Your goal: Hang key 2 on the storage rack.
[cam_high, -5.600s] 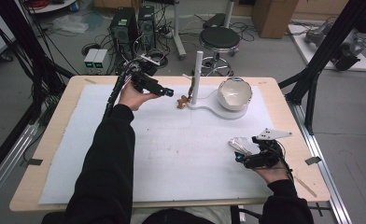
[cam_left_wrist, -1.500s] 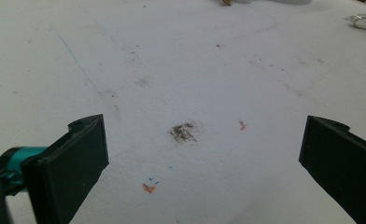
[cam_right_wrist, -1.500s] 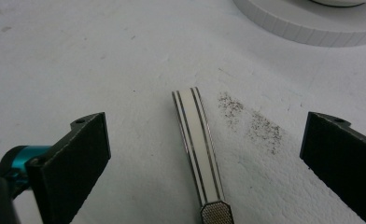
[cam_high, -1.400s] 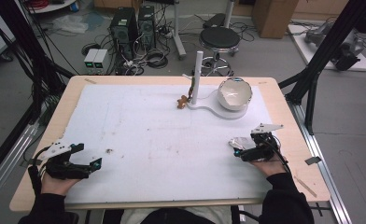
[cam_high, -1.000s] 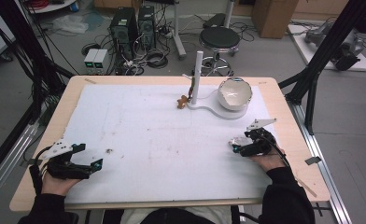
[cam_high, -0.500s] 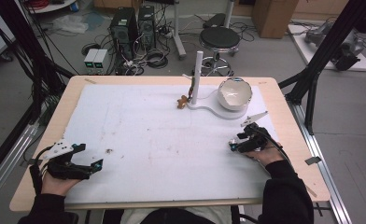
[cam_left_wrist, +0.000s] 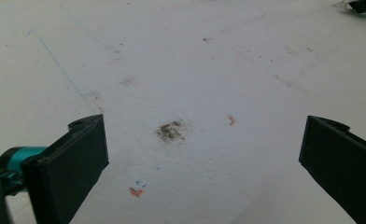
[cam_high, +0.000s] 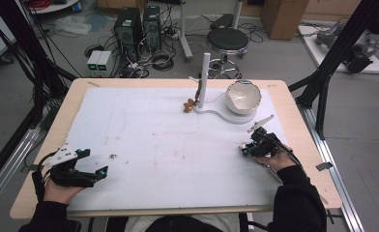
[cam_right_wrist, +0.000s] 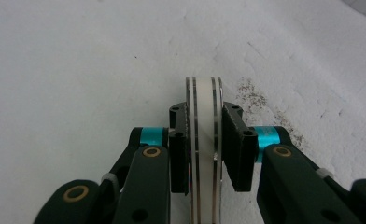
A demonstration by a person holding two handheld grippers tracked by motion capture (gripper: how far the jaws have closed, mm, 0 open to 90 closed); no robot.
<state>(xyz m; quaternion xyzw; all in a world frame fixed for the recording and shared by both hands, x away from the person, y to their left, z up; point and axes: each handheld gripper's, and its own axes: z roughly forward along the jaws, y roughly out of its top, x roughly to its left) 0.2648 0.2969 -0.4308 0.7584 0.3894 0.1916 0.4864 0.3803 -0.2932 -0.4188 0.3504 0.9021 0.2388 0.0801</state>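
The right gripper (cam_high: 249,148) sits at the right side of the desk (cam_high: 294,116), and in the right gripper view its jaws have just been closing and now clamp from both sides a thin white disc (cam_right_wrist: 203,140) w/ metal rims, standing on its edge upright over the white mat (cam_high: 168,130); it is probably a small roll or a lid, the view is too close to tell. The left gripper (cam_high: 93,174) rests at the front-left corner of the mat, jaws wide apart w/ nothing between them, only a dark stain (cam_left_wrist: 171,131) on the mat ahead. A white bowl (cam_high: 243,96) and a white post (cam_high: 204,79) stand on a base at the far side, well apart from both grippers.
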